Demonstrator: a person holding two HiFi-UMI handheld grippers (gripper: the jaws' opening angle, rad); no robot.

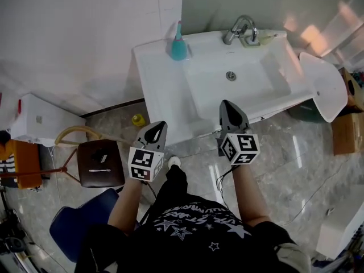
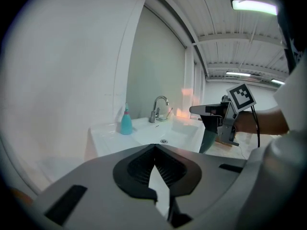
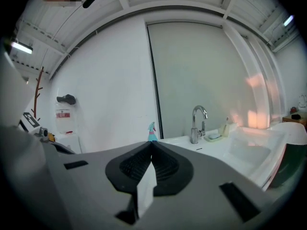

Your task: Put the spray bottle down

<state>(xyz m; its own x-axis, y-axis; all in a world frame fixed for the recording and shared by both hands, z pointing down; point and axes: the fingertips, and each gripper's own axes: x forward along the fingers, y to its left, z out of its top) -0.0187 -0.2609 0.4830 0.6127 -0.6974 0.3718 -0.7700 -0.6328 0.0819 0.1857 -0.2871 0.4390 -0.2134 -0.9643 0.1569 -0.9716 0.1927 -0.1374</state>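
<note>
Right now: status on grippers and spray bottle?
Left gripper shut, empty. Right gripper shut, empty. Spray bottle upright on sink back corner. Nothing in the way.

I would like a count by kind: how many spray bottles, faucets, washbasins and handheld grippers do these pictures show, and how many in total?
Teal plastic spray bottle: 1
Chrome faucet: 1
White ceramic washbasin: 1
Handheld grippers: 2, the left gripper and the right gripper
Total: 5
</note>
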